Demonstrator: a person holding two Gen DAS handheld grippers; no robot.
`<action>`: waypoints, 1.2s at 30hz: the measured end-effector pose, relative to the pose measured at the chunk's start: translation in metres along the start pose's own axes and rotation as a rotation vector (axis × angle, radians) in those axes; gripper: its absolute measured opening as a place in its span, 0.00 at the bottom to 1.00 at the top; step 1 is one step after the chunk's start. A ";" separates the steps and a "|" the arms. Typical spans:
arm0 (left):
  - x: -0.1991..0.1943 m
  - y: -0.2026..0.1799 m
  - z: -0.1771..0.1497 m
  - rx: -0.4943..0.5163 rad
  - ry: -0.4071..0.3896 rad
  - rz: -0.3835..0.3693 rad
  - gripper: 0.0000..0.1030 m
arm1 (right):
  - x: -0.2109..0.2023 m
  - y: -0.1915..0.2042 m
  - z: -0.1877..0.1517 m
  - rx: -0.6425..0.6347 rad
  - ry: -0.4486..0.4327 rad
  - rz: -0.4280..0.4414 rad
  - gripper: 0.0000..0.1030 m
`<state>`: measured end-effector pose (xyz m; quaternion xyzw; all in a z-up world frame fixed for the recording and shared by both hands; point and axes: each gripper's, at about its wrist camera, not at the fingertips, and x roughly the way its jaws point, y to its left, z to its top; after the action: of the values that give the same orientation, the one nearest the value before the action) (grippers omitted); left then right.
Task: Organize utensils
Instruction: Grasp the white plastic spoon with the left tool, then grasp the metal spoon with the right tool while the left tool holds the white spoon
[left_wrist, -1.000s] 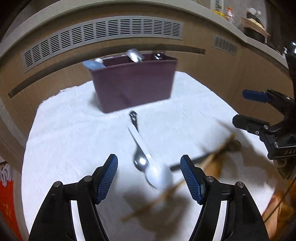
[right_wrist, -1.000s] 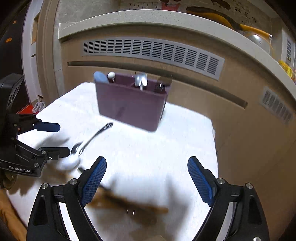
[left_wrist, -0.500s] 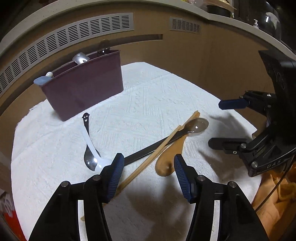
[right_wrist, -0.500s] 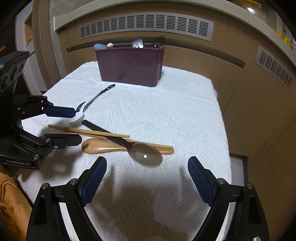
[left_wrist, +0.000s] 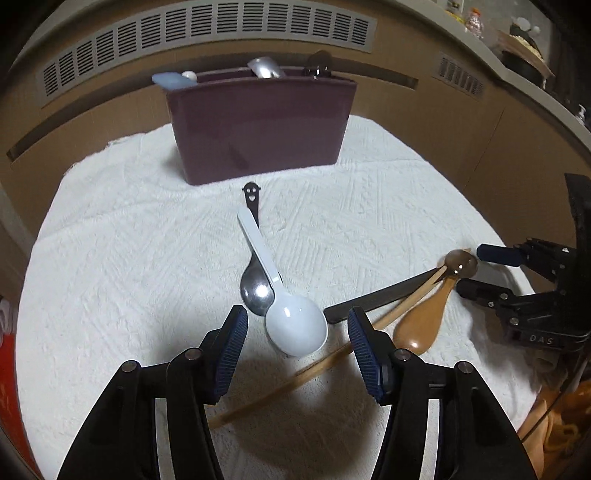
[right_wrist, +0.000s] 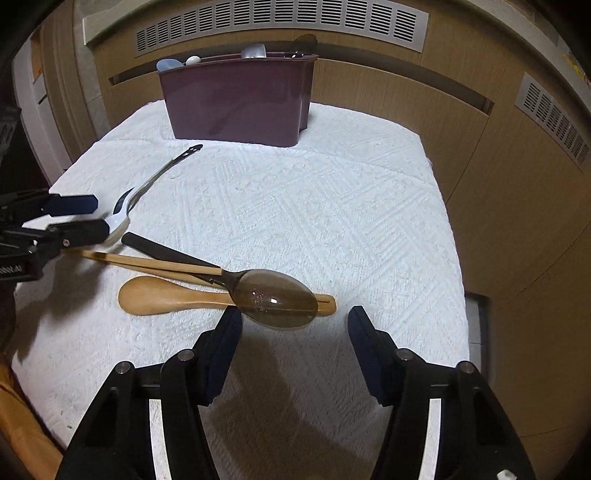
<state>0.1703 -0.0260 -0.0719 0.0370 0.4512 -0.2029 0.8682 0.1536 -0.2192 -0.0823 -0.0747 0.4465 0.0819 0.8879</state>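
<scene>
A maroon utensil holder (left_wrist: 258, 125) stands at the back of the white cloth and also shows in the right wrist view (right_wrist: 236, 99); several utensils stick out of it. A white spoon (left_wrist: 291, 317) lies over a metal spoon (left_wrist: 256, 288) with a black smiley handle. My left gripper (left_wrist: 295, 336) is open, its fingers either side of the white spoon's bowl. A smoky translucent spoon (right_wrist: 277, 297), a wooden spoon (right_wrist: 162, 295) and wooden chopsticks (right_wrist: 147, 262) lie crossed. My right gripper (right_wrist: 293, 332) is open just before the translucent spoon's bowl.
The white cloth (right_wrist: 332, 206) covers the table, with its right edge dropping off beside a wooden cabinet wall (right_wrist: 498, 155). A vented panel (left_wrist: 207, 29) runs behind the holder. Something red (left_wrist: 7, 369) sits at the left edge.
Both grippers have swung and moved in. The left gripper now frames the white spoon's bowl. The right gripper has come closer to the translucent spoon's bowl.
</scene>
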 end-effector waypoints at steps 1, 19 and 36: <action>0.003 -0.002 -0.001 0.005 0.007 0.004 0.56 | 0.001 0.000 0.000 0.006 0.001 0.008 0.56; -0.061 0.014 0.001 -0.042 -0.204 0.125 0.34 | -0.019 0.011 0.009 -0.020 -0.054 0.010 0.56; -0.074 0.048 -0.035 -0.116 -0.154 0.052 0.35 | -0.007 0.098 0.071 -0.219 -0.075 0.149 0.44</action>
<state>0.1242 0.0499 -0.0394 -0.0173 0.3931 -0.1558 0.9060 0.1842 -0.1094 -0.0409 -0.1347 0.4057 0.1986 0.8819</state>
